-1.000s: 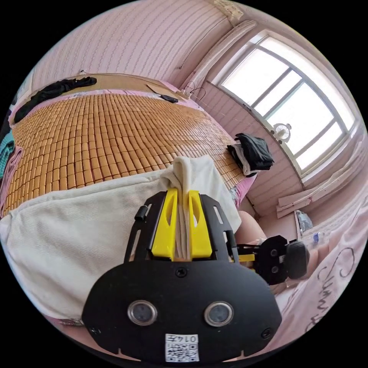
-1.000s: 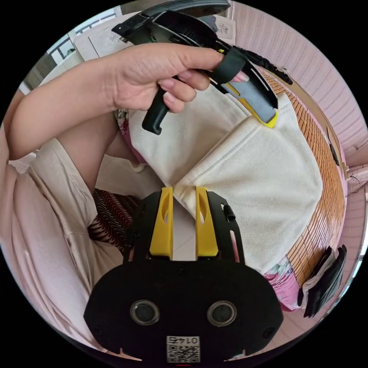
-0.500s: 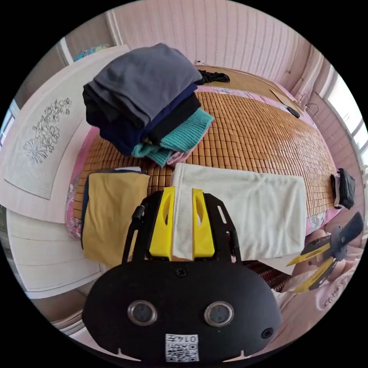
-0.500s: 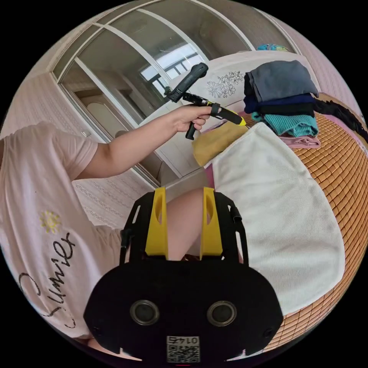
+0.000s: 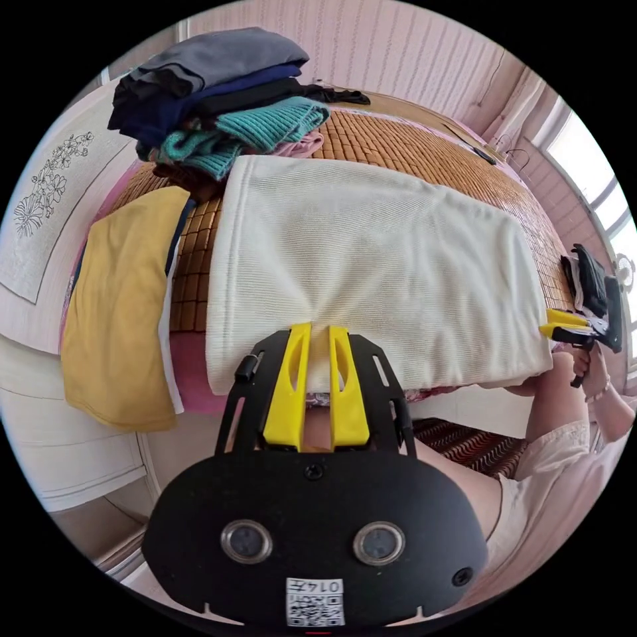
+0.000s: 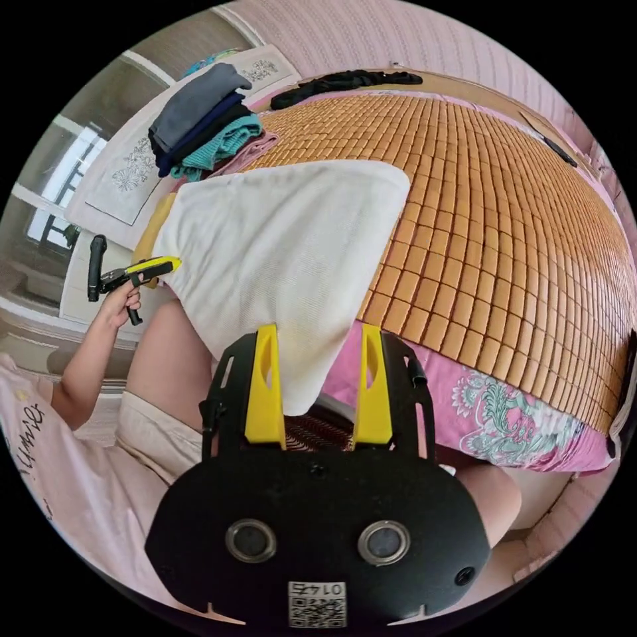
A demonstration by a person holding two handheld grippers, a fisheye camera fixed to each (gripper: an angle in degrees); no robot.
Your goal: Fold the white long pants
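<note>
Left gripper view first: white long pants (image 5: 371,265) now lie as a folded rectangle on the bed's bamboo mat (image 5: 411,146), where a second ago I had a bunched edge clamped; I judge this fold laid down; my left gripper (image 5: 317,358) has its fingers narrowly parted at the near hem, and I cannot tell if they pinch it; a yellow garment (image 5: 119,305) lies beside. Right gripper view: my right gripper (image 6: 318,385), shut on cloth a second ago, now has fingers wide apart with the pants' corner (image 6: 292,371) between them, untouched; stacked clothes (image 6: 199,126) sit beyond.
</note>
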